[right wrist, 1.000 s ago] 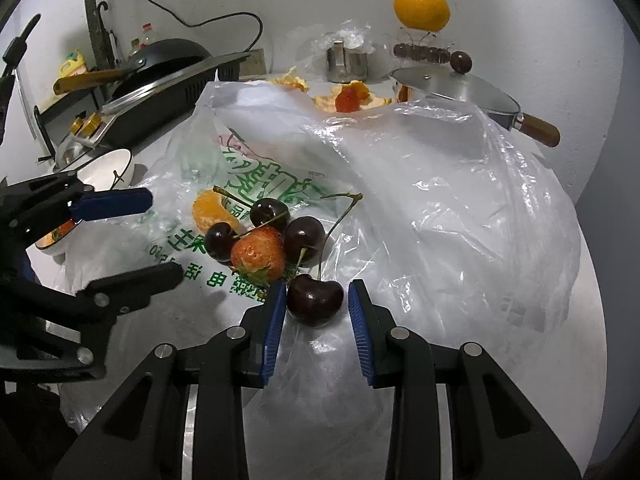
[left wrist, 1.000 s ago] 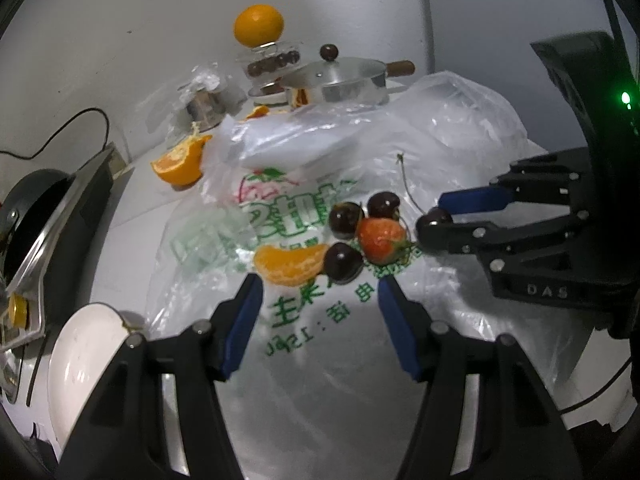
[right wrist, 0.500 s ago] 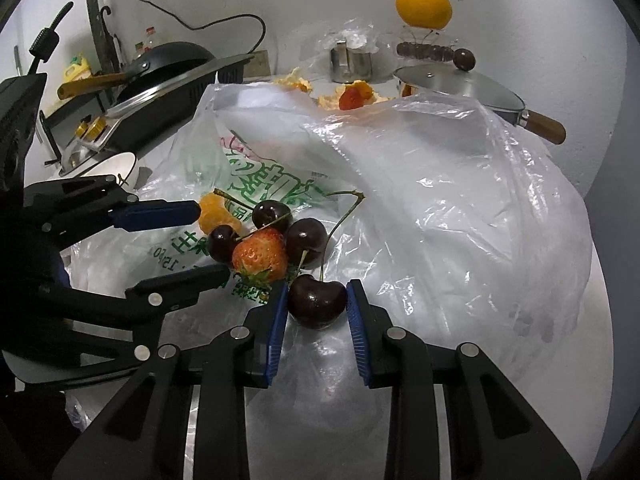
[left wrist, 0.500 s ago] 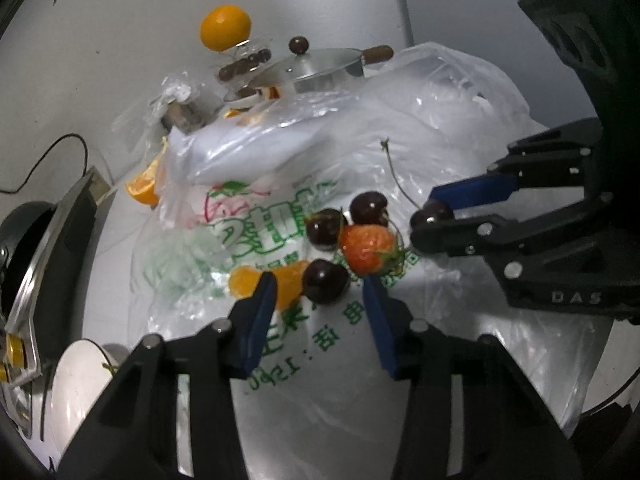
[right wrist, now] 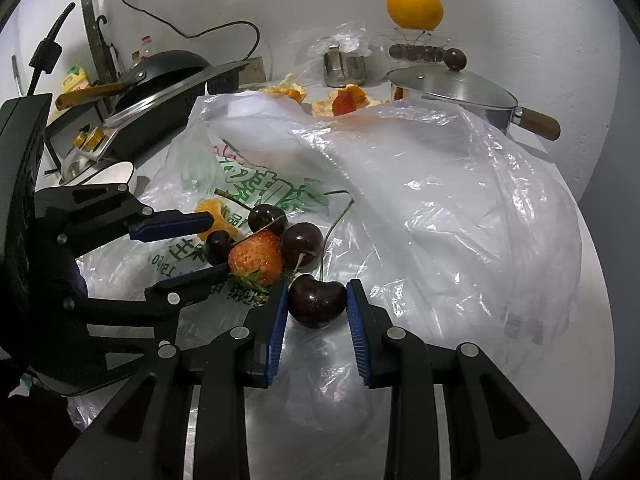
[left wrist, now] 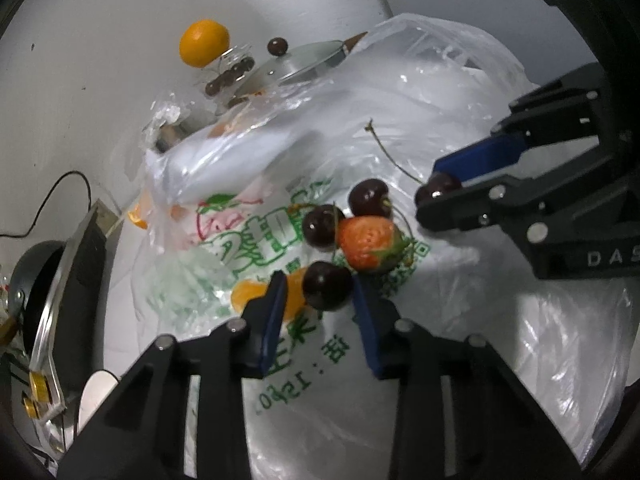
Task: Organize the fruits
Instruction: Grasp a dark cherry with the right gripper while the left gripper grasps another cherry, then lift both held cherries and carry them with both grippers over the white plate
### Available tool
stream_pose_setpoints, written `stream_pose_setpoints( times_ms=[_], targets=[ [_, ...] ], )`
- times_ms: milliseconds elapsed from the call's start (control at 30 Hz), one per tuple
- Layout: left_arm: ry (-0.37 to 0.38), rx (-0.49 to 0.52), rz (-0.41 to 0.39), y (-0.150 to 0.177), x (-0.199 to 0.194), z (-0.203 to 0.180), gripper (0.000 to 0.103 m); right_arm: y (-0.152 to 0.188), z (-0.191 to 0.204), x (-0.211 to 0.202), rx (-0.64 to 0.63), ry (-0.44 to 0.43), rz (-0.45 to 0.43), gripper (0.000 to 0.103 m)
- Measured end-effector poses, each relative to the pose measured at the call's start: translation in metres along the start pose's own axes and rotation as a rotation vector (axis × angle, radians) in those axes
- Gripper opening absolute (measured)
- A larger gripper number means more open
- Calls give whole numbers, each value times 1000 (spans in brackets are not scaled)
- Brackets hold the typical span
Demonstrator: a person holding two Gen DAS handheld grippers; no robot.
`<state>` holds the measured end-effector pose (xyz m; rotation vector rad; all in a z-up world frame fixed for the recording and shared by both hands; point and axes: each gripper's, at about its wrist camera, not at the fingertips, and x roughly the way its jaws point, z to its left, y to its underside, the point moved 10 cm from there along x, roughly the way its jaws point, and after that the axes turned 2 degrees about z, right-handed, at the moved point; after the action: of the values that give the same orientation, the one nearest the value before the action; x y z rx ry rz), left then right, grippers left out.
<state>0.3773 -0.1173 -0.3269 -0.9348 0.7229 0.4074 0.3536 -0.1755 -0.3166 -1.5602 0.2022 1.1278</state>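
A small heap of fruit lies on a clear printed plastic bag [right wrist: 440,200]: a strawberry [left wrist: 370,245] [right wrist: 256,258], several dark cherries and an orange segment [left wrist: 256,298]. My left gripper [left wrist: 319,292] [right wrist: 216,245] has its jaws closing around the nearest cherry [left wrist: 327,291]. The right pad is at the cherry, and a narrow gap shows at the left pad. My right gripper [right wrist: 318,286] [left wrist: 430,188] is shut on another cherry [right wrist: 318,300] at the heap's near edge. Both cherries rest on the bag.
At the back stand a lidded steel pot [right wrist: 452,88] with a wooden handle, a whole orange [right wrist: 414,6] on a glass stand, a metal cup [right wrist: 344,66] and orange peels. A dark pan [right wrist: 168,68] on a rack and a white bowl [right wrist: 116,172] sit at the left.
My left gripper has come in lower over the fruit with a roll, and its jaws have narrowed from wide to close around the near cherry. The right gripper has kept still on its cherry.
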Motion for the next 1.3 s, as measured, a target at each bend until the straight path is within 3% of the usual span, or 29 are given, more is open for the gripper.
stream_pose_setpoints(
  times_ms=[700,1300],
  targets=[
    [12,53,-27,-6,1,-7,25,-3,-1,-10,11,27,-20,31],
    [153,-134,23,16,-29,2,25,0,19,-27,-17,20,-37,31]
  ],
)
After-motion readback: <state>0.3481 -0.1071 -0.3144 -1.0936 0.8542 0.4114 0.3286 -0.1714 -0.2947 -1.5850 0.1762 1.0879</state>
